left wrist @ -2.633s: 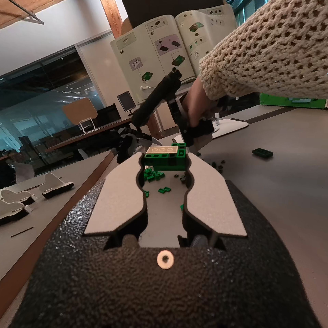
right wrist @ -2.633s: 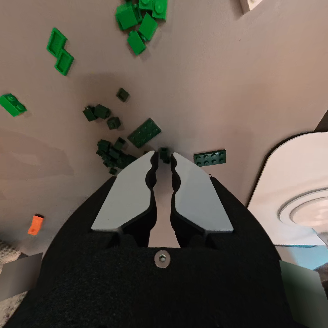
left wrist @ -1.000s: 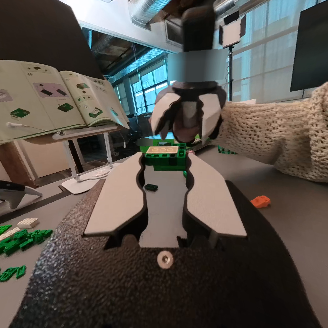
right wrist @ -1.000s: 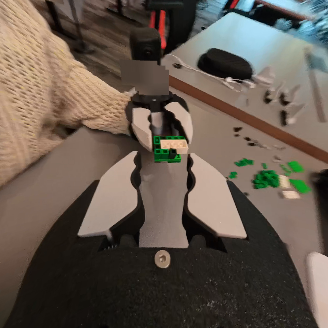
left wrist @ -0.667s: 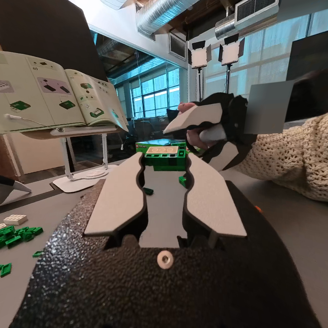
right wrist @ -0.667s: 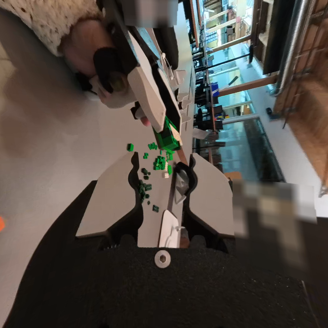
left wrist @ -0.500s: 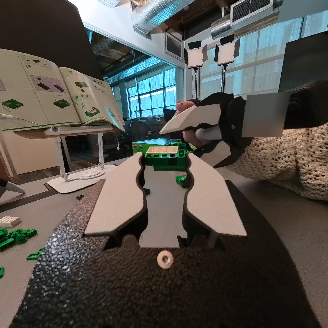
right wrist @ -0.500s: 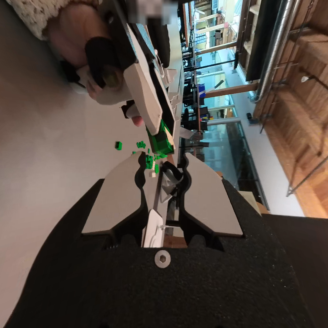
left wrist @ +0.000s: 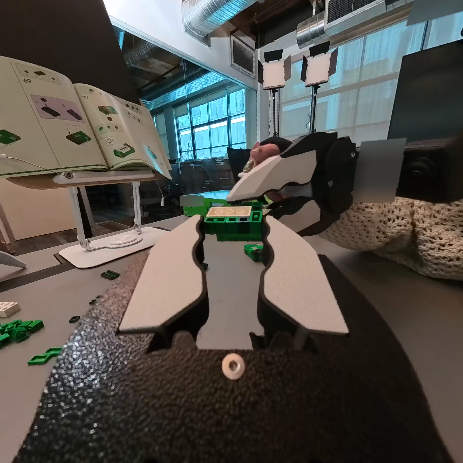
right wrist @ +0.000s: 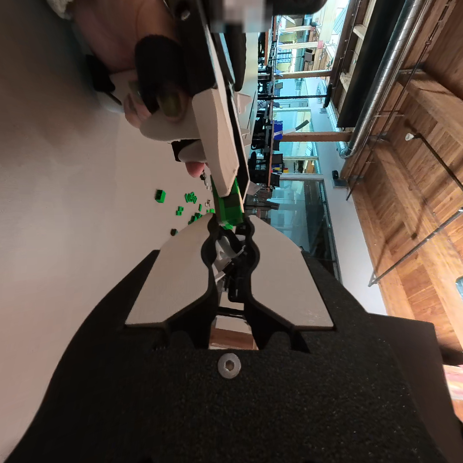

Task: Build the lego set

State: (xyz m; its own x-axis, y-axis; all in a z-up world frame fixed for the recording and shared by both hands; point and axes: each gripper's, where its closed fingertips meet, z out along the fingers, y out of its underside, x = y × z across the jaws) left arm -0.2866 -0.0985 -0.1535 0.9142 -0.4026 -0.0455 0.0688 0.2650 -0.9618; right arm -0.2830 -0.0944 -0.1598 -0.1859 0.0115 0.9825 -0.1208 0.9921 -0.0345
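Grey counter (left wrist: 375, 313), office interior with ducts, windows and two light panels behind.

Left tongs (left wrist: 233, 223): level, pointing forward just above the counter; tips clamped on either side of the green lego assembly (left wrist: 233, 221), which carries a tan plate on top and is held clear of the surface.

Right tongs (left wrist: 250, 203): entering from the right in the left wrist view, rolled sideways so one finger lies above the other, upper tip just over the assembly's right end. Cream knit sleeve (left wrist: 400, 238) resting on the counter behind them. Their own view is rotated a quarter turn; right tongs (right wrist: 229, 223) nearly closed, tips at the end of the assembly (right wrist: 229, 208). Whether they grip it or a small piece cannot be told.

Left wrist view only: loose green bricks (left wrist: 20, 328) at near left, a small green block (left wrist: 253, 250) beyond the tips, instruction booklet (left wrist: 75, 130) open on a white stand (left wrist: 105, 243), green box (left wrist: 200, 203) far behind.

Right wrist view only: left tongs (right wrist: 225, 185) seen from the side, a hand (right wrist: 140, 75) on their grip, scattered green pieces (right wrist: 185, 205) on the counter, timber ceiling.
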